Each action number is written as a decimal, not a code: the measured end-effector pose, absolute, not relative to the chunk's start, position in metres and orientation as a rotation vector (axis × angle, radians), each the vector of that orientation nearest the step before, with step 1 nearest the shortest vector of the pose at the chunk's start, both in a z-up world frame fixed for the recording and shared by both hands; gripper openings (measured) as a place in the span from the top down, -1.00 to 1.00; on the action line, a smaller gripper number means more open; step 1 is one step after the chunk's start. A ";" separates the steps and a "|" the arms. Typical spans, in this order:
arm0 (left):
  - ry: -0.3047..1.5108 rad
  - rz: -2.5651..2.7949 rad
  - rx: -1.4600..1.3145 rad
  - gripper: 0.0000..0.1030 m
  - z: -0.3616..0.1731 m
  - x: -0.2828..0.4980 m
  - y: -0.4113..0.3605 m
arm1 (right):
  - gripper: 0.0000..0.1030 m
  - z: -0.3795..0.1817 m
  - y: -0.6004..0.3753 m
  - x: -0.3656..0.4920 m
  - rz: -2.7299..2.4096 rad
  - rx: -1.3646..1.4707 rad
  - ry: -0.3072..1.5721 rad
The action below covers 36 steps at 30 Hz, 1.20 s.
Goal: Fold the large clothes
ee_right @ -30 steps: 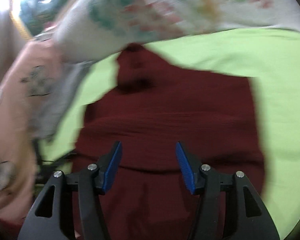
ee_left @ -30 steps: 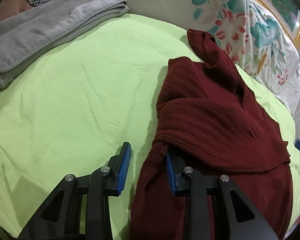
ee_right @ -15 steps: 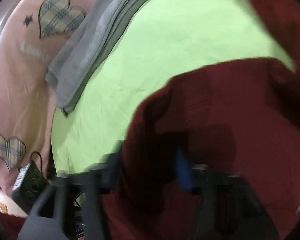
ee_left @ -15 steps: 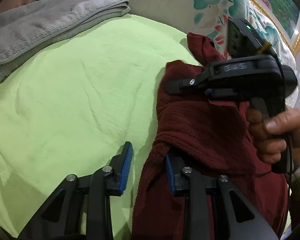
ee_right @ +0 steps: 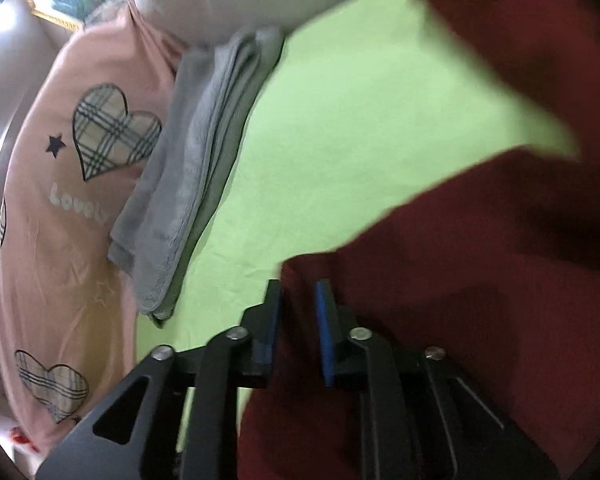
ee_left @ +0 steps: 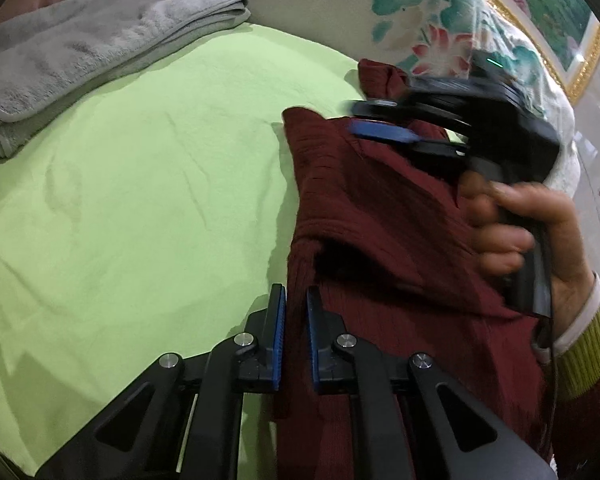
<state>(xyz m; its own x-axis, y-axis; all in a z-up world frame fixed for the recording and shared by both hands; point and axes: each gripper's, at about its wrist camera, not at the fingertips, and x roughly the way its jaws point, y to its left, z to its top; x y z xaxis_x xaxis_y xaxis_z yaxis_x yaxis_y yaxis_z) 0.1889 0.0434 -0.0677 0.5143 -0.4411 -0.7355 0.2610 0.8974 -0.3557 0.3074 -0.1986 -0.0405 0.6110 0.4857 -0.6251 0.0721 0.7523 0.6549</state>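
A dark red ribbed sweater [ee_left: 380, 220] lies on a lime green bed sheet [ee_left: 140, 200]. My left gripper [ee_left: 296, 320] is shut on the sweater's left edge near the bottom of the left wrist view. My right gripper [ee_left: 384, 124], held by a hand, sits at the sweater's upper corner in the left wrist view. In the right wrist view my right gripper [ee_right: 298, 312] is shut on a corner of the sweater [ee_right: 480, 280], with fabric between its blue pads.
A folded grey towel [ee_left: 80, 52] lies at the sheet's far left, also in the right wrist view [ee_right: 196, 168]. A pink cover with plaid hearts [ee_right: 68, 160] lies beyond it. A floral pillow [ee_left: 440, 28] is behind the sweater.
Both grippers have closed on the sweater's left edge. The right gripper swung in over the sweater from the right to its upper corner.
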 end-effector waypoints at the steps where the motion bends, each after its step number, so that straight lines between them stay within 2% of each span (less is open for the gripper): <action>1: 0.936 -0.427 -0.207 0.83 -0.064 0.188 0.046 | 0.43 -0.033 -0.206 0.290 0.236 0.698 0.865; 5: 0.904 -0.433 -0.237 0.82 -0.046 0.194 0.051 | 0.43 -0.012 -0.264 0.208 0.039 0.686 0.775; 7: 0.895 -0.441 -0.246 0.73 -0.038 0.202 0.049 | 0.43 -0.007 -0.301 0.158 -0.114 0.679 0.742; 14: 0.874 -0.436 -0.202 0.61 -0.029 0.236 0.017 | 0.43 -0.014 -0.396 0.032 -0.471 0.722 0.723; 25: 0.929 -0.401 -0.120 0.50 -0.048 0.254 -0.009 | 0.44 -0.043 -0.375 0.051 -0.355 0.636 0.862; 26: 0.930 -0.402 -0.115 0.49 -0.048 0.255 -0.010 | 0.81 -0.041 -0.373 0.053 -0.351 0.619 0.862; 27: 0.932 -0.404 -0.109 0.49 -0.048 0.255 -0.011 | 0.95 -0.039 -0.373 0.054 -0.342 0.615 0.856; 32: 0.930 -0.387 -0.056 0.47 -0.050 0.257 -0.016 | 0.96 0.003 -0.374 0.030 -0.386 0.593 0.687; 36: 0.960 -0.376 -0.038 0.43 -0.059 0.258 -0.020 | 0.96 -0.026 -0.385 0.027 -0.467 0.609 0.785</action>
